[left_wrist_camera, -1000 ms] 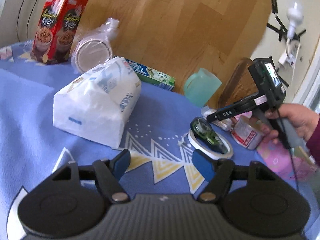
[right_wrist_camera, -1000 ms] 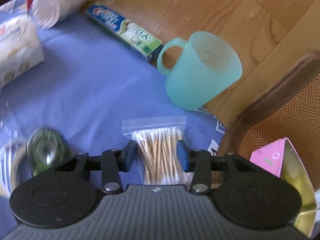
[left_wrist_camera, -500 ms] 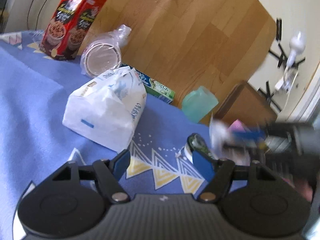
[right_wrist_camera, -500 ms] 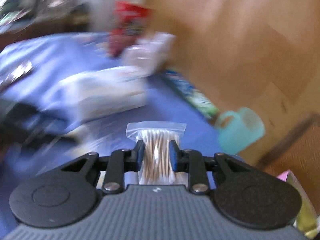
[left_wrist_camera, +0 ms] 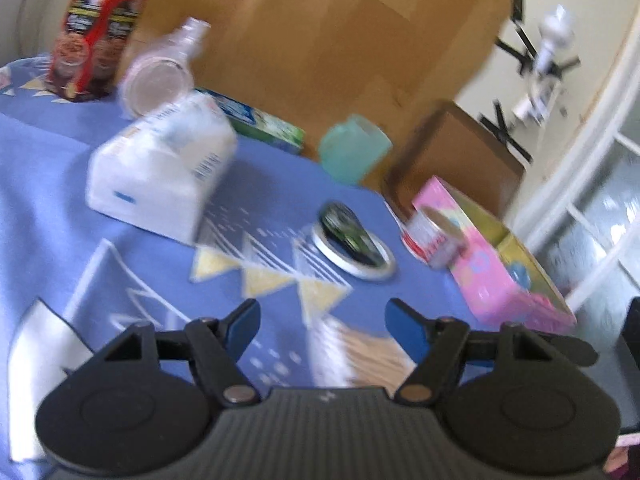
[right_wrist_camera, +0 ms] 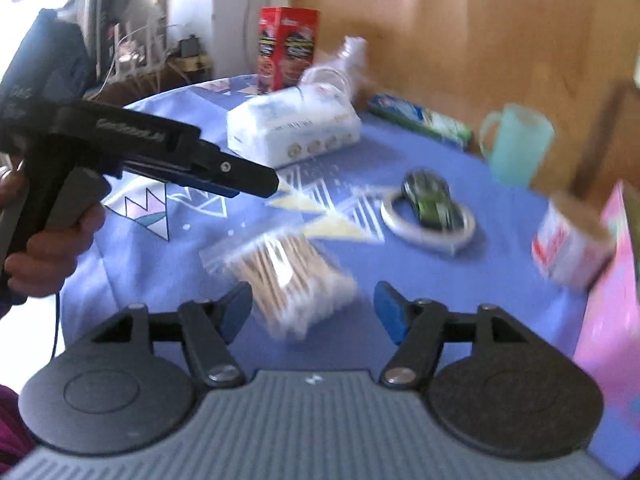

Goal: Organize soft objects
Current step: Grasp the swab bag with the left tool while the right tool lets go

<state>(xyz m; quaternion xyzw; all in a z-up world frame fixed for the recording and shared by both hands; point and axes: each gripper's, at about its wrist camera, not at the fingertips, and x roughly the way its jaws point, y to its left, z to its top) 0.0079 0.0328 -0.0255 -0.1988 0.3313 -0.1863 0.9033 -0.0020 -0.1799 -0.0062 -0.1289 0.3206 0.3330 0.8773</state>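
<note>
A clear bag of cotton swabs [right_wrist_camera: 288, 276] lies on the blue tablecloth [right_wrist_camera: 168, 256] just ahead of my right gripper [right_wrist_camera: 312, 304]. Its jaws are opening, and the pads stand clear of the bag. My left gripper [left_wrist_camera: 322, 320] is open with nothing held; the same swab bag [left_wrist_camera: 360, 354] shows blurred on the cloth below its fingers. In the right wrist view the left gripper [right_wrist_camera: 256, 180] hovers over the cloth at the left, held by a hand [right_wrist_camera: 56, 252]. A white soft pack of tissues [left_wrist_camera: 160, 176] [right_wrist_camera: 292, 128] lies farther back.
At the back stand a red box [left_wrist_camera: 96, 28], wrapped plastic cups [left_wrist_camera: 160, 76], a toothpaste box [left_wrist_camera: 260, 120] and a teal mug [left_wrist_camera: 352, 148]. A toy car on a tape ring [left_wrist_camera: 352, 236], a small tub [left_wrist_camera: 436, 236] and a pink box [left_wrist_camera: 496, 280] sit at the right edge.
My right gripper carried the swab bag left across the table, then opened; the bag now lies on the cloth. The left gripper shifted a little, and its opening is unchanged.
</note>
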